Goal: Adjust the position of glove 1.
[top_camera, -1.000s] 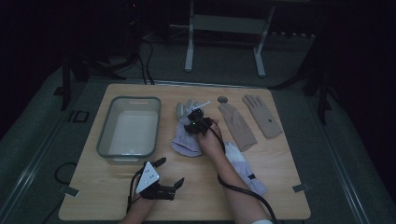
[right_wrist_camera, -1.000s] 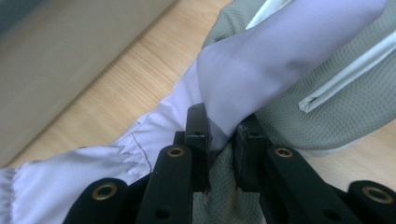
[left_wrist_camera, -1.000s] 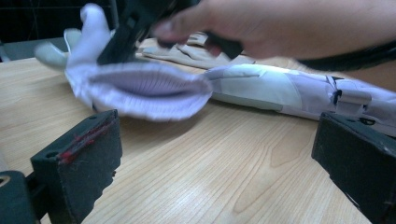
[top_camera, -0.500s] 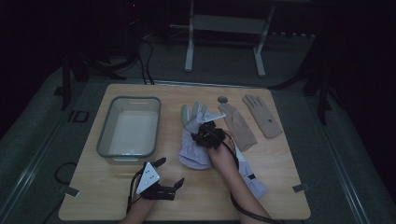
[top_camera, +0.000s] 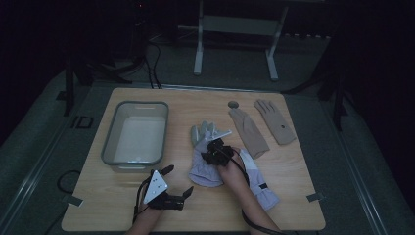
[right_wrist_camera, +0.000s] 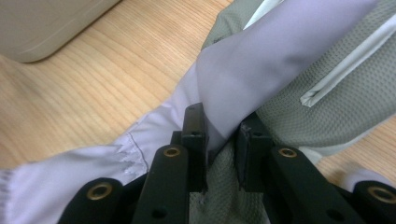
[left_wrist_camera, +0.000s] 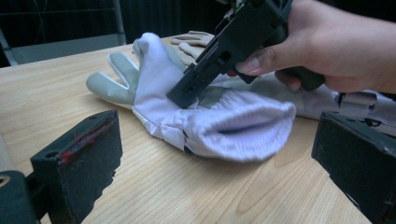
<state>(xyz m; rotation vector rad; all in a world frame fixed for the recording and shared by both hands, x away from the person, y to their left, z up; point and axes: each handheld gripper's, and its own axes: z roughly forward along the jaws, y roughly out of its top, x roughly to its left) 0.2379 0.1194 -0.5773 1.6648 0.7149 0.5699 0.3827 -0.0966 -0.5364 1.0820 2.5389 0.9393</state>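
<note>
Wooden surface: at 7 o'clock, left gripper spread wide, holding nothing. At centre, lilac glove pinched by a fold in right gripper, jaws just easing slightly apart.

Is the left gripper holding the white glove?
No. The left gripper stands open over bare table, apart from the white glove, which the right gripper pinches.

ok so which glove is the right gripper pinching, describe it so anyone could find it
On the wooden table, look just right of the grey tub, near the middle. The pale lilac glove lies there, its fabric pinched by the right gripper. Unlike the two flat tan gloves behind it, it is puffy, with grey fingers and a gathered cuff.
</note>
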